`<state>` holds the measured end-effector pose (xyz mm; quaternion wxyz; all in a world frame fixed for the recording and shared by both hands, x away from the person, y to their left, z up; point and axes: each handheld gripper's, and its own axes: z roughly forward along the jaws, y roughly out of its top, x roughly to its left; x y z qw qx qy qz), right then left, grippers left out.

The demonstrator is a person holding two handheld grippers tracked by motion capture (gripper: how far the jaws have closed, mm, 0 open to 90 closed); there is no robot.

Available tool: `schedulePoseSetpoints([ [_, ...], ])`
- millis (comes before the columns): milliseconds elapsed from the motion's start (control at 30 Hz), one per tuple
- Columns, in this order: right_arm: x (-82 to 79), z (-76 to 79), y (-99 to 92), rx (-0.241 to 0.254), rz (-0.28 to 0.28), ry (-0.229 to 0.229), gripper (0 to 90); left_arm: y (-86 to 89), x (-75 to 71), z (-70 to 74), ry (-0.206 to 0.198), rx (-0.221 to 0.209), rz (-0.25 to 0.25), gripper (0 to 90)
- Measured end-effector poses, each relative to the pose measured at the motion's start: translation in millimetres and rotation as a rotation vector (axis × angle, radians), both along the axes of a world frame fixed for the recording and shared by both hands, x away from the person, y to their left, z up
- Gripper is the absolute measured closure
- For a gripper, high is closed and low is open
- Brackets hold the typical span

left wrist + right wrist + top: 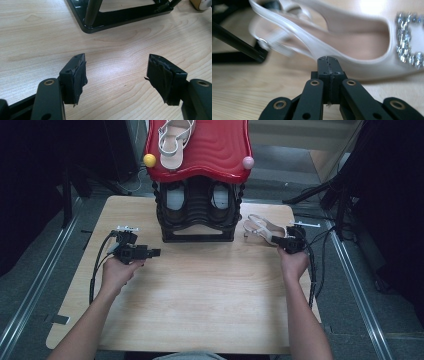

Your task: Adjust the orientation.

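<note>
A pale beige sandal (260, 227) with a rhinestone trim (407, 47) lies to the right of the shoe rack (197, 215). My right gripper (287, 241) is at its near side. In the right gripper view the jaws (328, 60) are pressed together on the thin side edge of the sandal (362, 45), whose heel strap is blurred. My left gripper (155, 252) hovers left of the rack's front, pointing right. Its jaws (116, 72) stand wide apart over bare wood with nothing between them.
The black rack has a red wavy top (210, 150) carrying a matching sandal (175, 140), with a yellow ball (149, 160) and a pink ball (248, 162) at its corners. Dark shoes (175, 200) sit inside. The rack's base bar (120, 17) lies ahead of the left jaws.
</note>
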<state>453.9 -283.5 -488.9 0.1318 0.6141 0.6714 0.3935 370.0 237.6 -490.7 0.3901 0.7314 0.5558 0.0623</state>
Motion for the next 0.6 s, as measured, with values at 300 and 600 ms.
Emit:
schedulePoseSetpoints([
  [300,25.8,31.3,22.3,-0.005,0.007,-0.011,90.0,-2.0,0.2,-0.9,-0.003,0.007,-0.006,32.5],
  [600,55.1,18.3,34.7,-0.003,-0.001,0.07,90.0,0.9,2.3,-3.9,0.003,0.019,-0.012,32.6],
])
